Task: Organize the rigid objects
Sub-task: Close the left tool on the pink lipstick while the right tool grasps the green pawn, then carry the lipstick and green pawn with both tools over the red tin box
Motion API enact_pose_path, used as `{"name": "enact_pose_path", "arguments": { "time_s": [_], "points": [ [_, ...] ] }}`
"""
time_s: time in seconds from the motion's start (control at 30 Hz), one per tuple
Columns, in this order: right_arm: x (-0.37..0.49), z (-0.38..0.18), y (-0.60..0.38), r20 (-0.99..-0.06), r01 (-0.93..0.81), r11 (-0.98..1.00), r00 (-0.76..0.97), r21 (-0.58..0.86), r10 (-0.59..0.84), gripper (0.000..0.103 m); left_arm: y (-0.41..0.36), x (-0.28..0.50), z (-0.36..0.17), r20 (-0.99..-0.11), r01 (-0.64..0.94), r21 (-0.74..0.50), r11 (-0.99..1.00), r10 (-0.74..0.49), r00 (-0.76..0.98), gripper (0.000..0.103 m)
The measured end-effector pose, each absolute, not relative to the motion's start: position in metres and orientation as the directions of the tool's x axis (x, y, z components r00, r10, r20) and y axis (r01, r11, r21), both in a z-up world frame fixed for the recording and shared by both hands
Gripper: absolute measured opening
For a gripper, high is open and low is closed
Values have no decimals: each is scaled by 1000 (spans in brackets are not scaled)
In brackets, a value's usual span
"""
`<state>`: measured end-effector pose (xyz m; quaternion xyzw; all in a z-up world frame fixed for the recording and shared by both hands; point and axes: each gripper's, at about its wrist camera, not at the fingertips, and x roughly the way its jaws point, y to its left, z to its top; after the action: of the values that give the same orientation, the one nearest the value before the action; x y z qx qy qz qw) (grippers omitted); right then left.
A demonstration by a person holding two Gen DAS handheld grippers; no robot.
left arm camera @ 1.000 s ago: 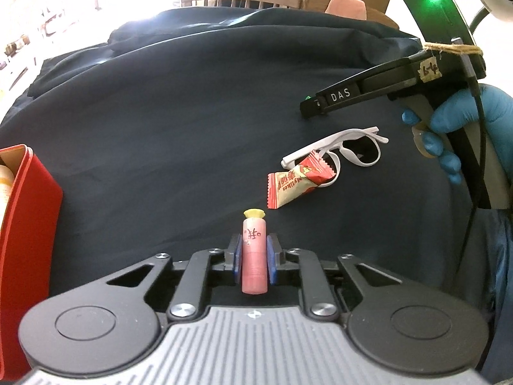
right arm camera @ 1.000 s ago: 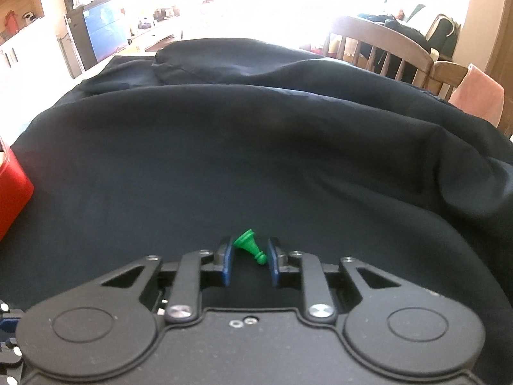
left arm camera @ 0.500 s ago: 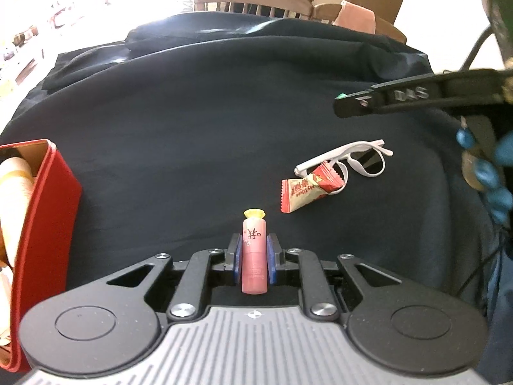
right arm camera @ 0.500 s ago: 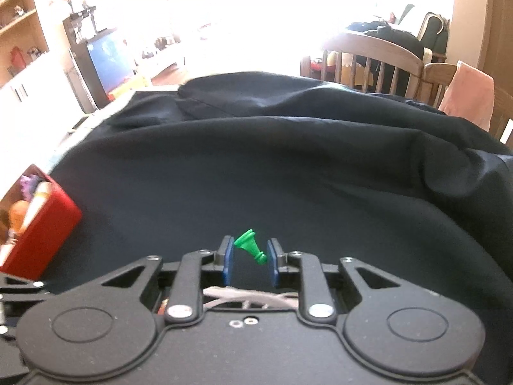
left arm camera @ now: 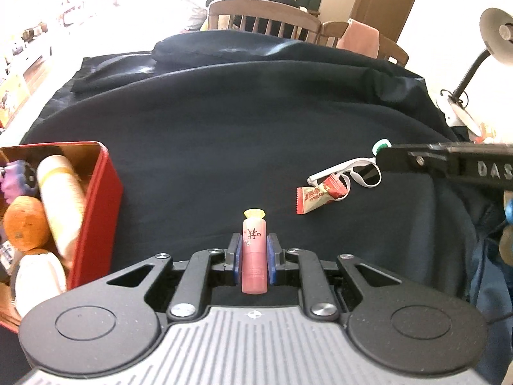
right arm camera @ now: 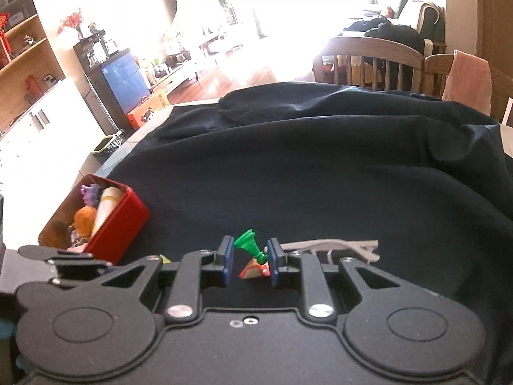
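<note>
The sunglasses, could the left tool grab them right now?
Probably not: the left tool is already shut on the pink tube, so it has no free grip for the white sunglasses on the cloth.

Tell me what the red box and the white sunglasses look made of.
Red box: probably painted metal tin; its inner wall shines gold and mirror-like. White sunglasses: likely glossy moulded plastic, with a smooth, thick white frame and dark lenses. Neither is certain from looks alone.
</note>
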<state>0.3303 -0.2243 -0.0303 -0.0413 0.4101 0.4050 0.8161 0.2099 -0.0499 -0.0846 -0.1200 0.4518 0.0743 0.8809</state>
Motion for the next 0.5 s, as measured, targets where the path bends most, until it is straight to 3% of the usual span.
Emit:
{"name": "enact_pose_path", "arguments": {
  "time_s": [0.5],
  "points": [
    [259, -4, -186, -691, -685, 670, 338, 285, 640, 22, 5, 167, -49, -782, -249, -170, 954, 23, 623, 16]
  ]
}}
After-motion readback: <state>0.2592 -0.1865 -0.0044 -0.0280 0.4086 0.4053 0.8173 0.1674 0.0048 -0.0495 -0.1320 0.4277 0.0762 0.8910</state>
